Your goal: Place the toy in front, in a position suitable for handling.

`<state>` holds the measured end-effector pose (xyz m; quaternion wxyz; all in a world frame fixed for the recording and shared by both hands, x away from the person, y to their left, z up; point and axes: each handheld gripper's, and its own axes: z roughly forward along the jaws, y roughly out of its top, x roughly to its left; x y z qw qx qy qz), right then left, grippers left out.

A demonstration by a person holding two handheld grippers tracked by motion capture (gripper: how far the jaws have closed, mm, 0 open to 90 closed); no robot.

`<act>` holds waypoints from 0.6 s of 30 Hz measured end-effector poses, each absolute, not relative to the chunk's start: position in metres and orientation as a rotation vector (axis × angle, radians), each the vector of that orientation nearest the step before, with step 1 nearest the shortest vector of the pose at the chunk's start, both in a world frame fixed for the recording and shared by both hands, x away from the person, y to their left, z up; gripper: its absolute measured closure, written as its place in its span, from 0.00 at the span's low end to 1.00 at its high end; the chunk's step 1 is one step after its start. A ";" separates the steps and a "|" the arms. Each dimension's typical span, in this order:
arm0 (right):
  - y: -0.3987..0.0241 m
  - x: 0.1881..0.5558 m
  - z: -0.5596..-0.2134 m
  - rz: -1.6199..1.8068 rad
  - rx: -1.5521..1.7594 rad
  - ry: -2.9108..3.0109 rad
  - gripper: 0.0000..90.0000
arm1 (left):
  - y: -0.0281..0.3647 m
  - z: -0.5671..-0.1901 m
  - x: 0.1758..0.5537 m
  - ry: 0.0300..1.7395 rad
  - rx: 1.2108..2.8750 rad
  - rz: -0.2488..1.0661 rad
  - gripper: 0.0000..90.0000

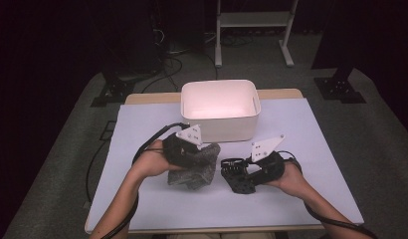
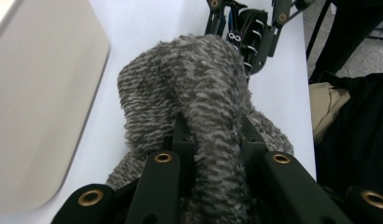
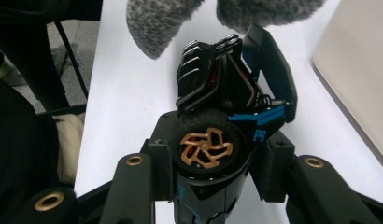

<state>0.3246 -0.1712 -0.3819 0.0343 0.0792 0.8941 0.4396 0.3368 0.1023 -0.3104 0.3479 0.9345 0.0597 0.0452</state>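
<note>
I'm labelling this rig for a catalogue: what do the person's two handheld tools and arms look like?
Both tools, left and right, are black, with two flat black jaws set with brass-ringed holes. Each is topped by a pale three-cornered plate dotted with small holes and trails a black cable. The forearms are bare, with no sleeves in sight.

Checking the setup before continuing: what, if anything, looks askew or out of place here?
Nothing looks damaged or spilled. The black toy car with a bronze wheel sits tipped in the right claw, not on its wheels; the fuzzy grey knitted cloth is bunched.
</note>
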 end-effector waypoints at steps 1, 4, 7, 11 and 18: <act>-0.169 0.325 -0.382 1.364 0.244 2.742 0.63 | 0.104 -0.310 0.336 0.160 2.417 0.117 0.83; -0.161 0.331 -0.380 1.429 0.245 2.719 0.63 | 0.112 -0.304 0.336 0.165 2.416 0.140 0.83; -0.146 0.335 -0.381 1.475 0.228 2.699 0.63 | 0.119 -0.299 0.334 0.174 2.401 0.145 0.83; -0.126 0.337 -0.384 1.496 0.183 2.712 0.63 | 0.120 -0.298 0.332 0.171 2.388 0.124 0.83; -0.125 0.336 -0.388 1.441 0.187 2.729 0.62 | 0.105 -0.312 0.334 0.151 2.419 0.101 0.83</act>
